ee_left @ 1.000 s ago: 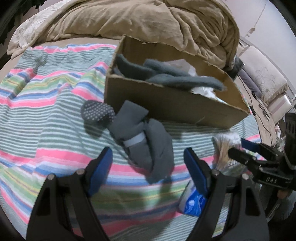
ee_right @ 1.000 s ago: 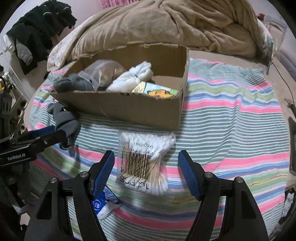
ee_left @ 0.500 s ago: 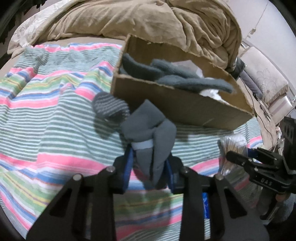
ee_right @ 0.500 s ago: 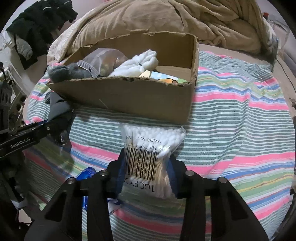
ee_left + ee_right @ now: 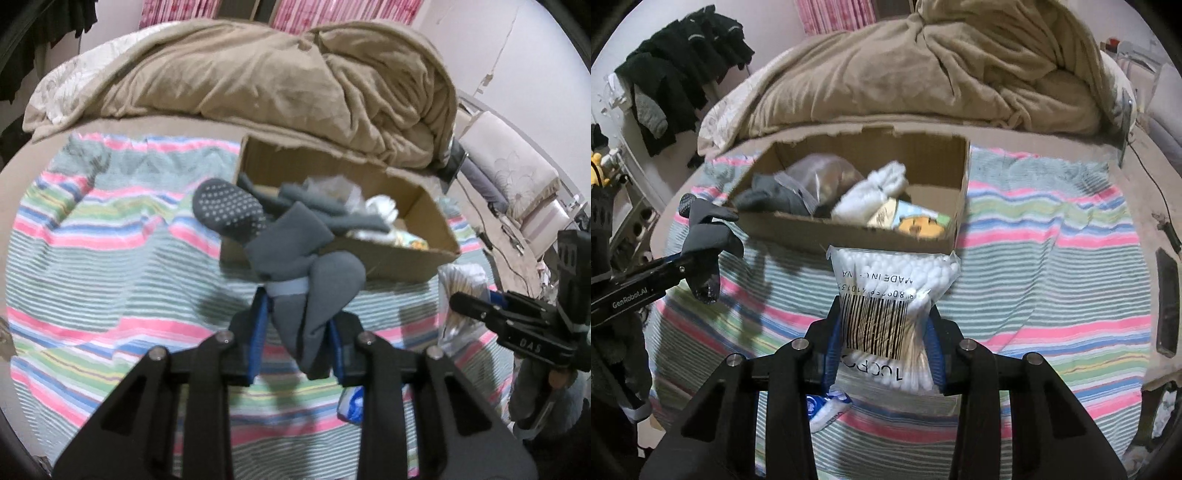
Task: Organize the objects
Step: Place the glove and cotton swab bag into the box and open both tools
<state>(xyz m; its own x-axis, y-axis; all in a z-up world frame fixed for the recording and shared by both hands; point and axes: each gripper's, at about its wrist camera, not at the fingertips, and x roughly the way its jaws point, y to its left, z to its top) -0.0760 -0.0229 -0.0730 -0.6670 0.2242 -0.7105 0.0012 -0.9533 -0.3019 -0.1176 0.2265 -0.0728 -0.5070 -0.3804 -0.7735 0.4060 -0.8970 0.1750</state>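
My left gripper (image 5: 297, 338) is shut on a bundle of grey socks (image 5: 295, 258) and holds it lifted above the striped blanket (image 5: 110, 266), just in front of the cardboard box (image 5: 391, 258). The socks also show at the left of the right wrist view (image 5: 707, 243). My right gripper (image 5: 884, 350) is shut on a clear bag of cotton swabs (image 5: 890, 291) with a barcode, raised in front of the box (image 5: 849, 230). The box holds grey socks, white socks (image 5: 875, 192), a plastic bag and a printed packet.
A blue and white packet (image 5: 825, 404) lies on the blanket under the right gripper; it also shows in the left wrist view (image 5: 352, 404). A rumpled tan duvet (image 5: 277, 81) is heaped behind the box. Dark clothes (image 5: 683, 66) hang at the far left. A black phone (image 5: 1167, 302) lies at the right edge.
Both grippers were open a second ago. Each has closed on its object and lifted it off the blanket toward the box.
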